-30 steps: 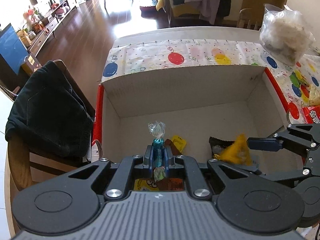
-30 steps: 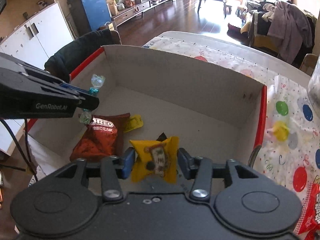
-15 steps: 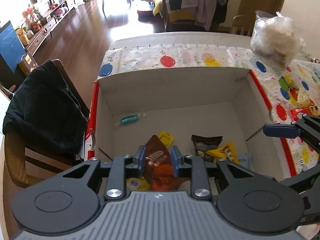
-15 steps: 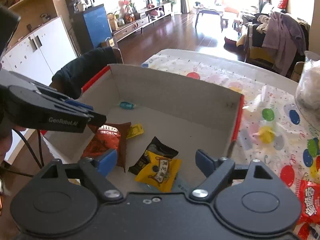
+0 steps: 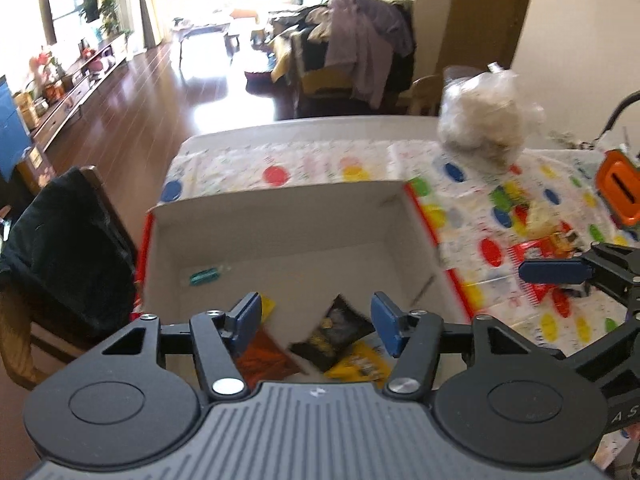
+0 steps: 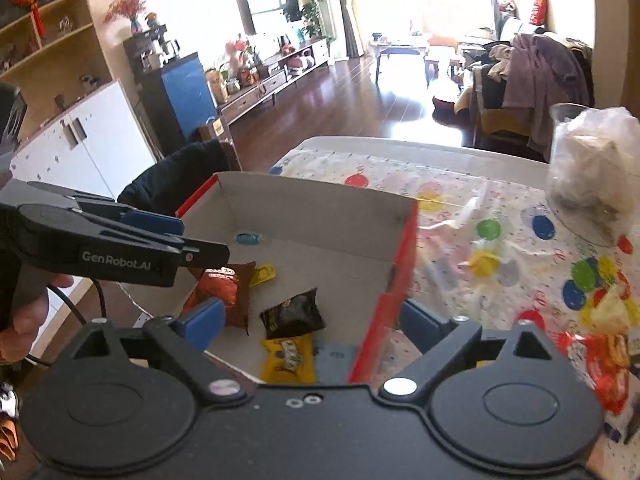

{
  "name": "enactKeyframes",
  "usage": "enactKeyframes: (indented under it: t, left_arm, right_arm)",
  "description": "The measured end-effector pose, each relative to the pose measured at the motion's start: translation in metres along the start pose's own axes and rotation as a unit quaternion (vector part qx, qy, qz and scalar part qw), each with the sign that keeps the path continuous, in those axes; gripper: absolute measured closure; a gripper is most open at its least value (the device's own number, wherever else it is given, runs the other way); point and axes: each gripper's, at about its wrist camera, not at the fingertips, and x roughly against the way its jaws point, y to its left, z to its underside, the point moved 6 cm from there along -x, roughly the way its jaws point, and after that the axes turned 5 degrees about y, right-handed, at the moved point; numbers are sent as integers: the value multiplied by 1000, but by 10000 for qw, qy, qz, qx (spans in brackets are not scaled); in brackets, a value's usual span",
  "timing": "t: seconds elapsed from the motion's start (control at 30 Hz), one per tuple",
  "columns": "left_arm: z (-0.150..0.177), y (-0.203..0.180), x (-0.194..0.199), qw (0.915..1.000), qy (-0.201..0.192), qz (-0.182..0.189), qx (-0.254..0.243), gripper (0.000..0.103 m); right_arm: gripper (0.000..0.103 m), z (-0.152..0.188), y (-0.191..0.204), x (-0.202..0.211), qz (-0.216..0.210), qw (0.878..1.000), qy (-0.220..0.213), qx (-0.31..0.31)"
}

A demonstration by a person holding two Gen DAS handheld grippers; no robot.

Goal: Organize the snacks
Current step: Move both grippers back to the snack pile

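Left wrist: rectangular matte cardboard box [image 5: 280, 220] holds crinkly foil packets [image 5: 334, 330].

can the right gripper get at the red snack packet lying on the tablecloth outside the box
Probably yes: the red packet lies uncovered on the tablecloth, outside the box, and the right gripper is empty, its fingers opening.

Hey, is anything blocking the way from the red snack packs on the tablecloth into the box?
Only the box's own red-edged side wall stands between it and the red packs on the tablecloth, so they must go over it. The box is open-topped and its floor has bare space.
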Motion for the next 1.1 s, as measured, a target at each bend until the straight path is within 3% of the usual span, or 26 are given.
enactKeyframes:
  t: [0.1, 0.67, 0.87, 1.1]
  left_arm:
    - [-2, -19, 8, 9997, -164, 148, -70, 32]
    - [-13, -156, 12, 9885, -554, 1171, -777, 19]
    - [-17, -212, -2, 9751, -417, 1622, -1450, 19]
    - [-23, -272, -26, 9493, -175, 1915, -2488, 19]
  right_arm:
    - [3, 7, -12, 17, 56, 9999, -121, -59]
    - [0, 60, -118, 105, 631, 9963, -317, -490]
    - [0, 85, -169, 123, 873, 9928, -261, -783]
    - [0, 110, -220, 129, 1054, 9902, -59, -912]
